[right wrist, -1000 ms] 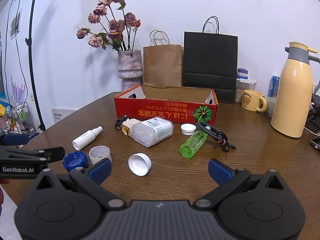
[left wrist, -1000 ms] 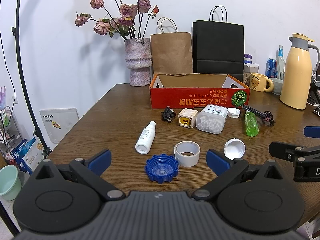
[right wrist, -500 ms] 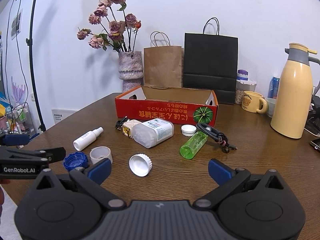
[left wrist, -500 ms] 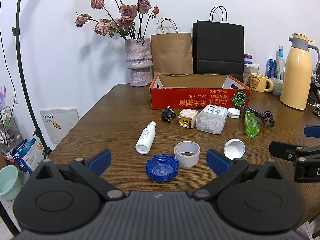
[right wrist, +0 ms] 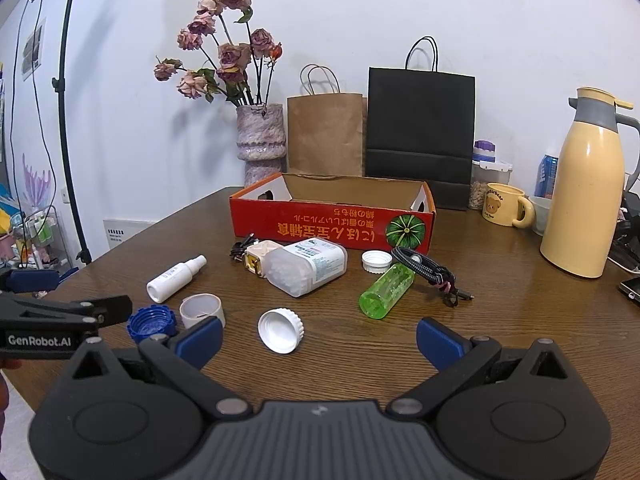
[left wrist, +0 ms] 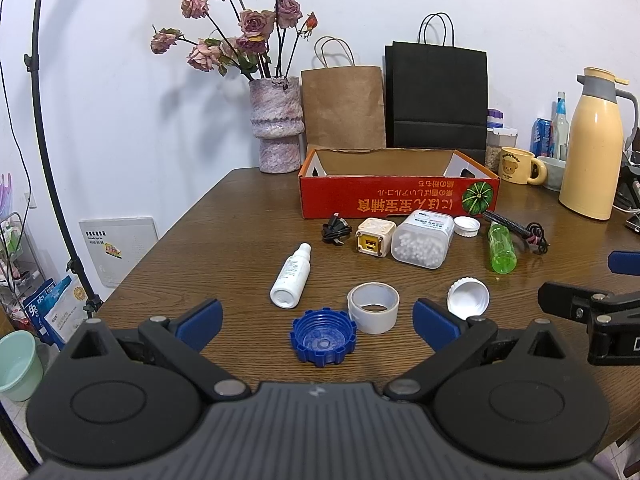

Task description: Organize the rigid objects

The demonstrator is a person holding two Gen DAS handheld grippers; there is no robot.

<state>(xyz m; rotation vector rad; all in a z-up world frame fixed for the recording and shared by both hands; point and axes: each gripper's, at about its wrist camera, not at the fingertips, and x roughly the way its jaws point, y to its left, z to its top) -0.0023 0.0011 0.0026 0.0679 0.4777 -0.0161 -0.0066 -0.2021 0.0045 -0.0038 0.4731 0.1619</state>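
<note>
An open red cardboard box (left wrist: 400,200) (right wrist: 332,226) stands mid-table with nothing visible inside. In front of it lie a white spray bottle (left wrist: 291,276) (right wrist: 174,274), a blue ridged cap (left wrist: 323,337) (right wrist: 151,322), a white tape ring (left wrist: 373,307) (right wrist: 202,310), a white cap (left wrist: 468,298) (right wrist: 280,330), a cream cube charger (left wrist: 373,238), a clear tub of cotton swabs (left wrist: 422,244) (right wrist: 306,266), a green bottle (left wrist: 500,248) (right wrist: 386,290), a small white lid (left wrist: 467,226) (right wrist: 376,261) and black cables (left wrist: 334,230) (right wrist: 428,270). My left gripper (left wrist: 316,320) hangs open just before the blue cap. My right gripper (right wrist: 318,334) is open near the white cap.
A vase of dried roses (left wrist: 276,124), a brown bag (left wrist: 342,108) and a black bag (left wrist: 436,100) line the wall behind the box. A yellow thermos (left wrist: 594,148), a bear mug (left wrist: 516,165) and drink cans stand at the right. A light stand (left wrist: 52,140) rises off the table's left edge.
The right wrist view has shifted slightly, as that gripper drifted a little; objects sit a touch further right in it. The left gripper and all objects stay put.
</note>
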